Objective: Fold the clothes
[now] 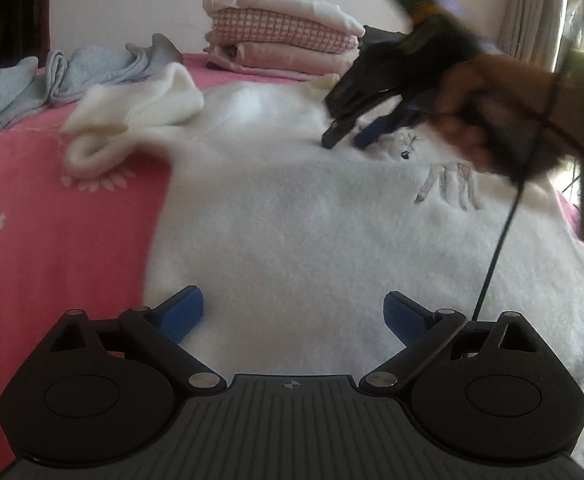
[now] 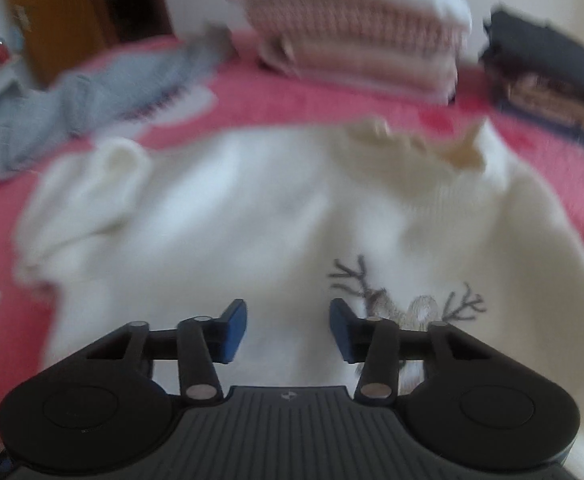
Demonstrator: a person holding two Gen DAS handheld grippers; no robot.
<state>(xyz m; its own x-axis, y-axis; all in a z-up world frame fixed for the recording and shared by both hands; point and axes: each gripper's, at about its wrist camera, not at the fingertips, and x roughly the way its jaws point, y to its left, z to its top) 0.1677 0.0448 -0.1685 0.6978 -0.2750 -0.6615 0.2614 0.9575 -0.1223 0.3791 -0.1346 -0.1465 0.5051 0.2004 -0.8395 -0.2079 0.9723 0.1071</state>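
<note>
A white knit sweater [image 1: 292,216] with an embroidered deer lies spread front-up on the pink bed cover [image 1: 51,240]. Its left sleeve [image 1: 131,116] is bunched up beside the body. My left gripper [image 1: 294,314] is open low over the sweater's hem area, nothing between its blue pads. My right gripper [image 1: 350,136], held by a hand [image 1: 468,120], hovers over the sweater's chest near the deer. In the right wrist view the right gripper [image 2: 287,328] is open above the sweater [image 2: 231,220], just left of the deer [image 2: 408,304], with the collar [image 2: 408,144] ahead.
A stack of folded clothes [image 1: 279,36], white on top and pink check below, sits at the back of the bed. Crumpled grey garments [image 1: 67,76] lie at the back left. Dark folded clothes [image 2: 552,76] rest at the back right. A cable [image 1: 500,240] hangs from the right gripper.
</note>
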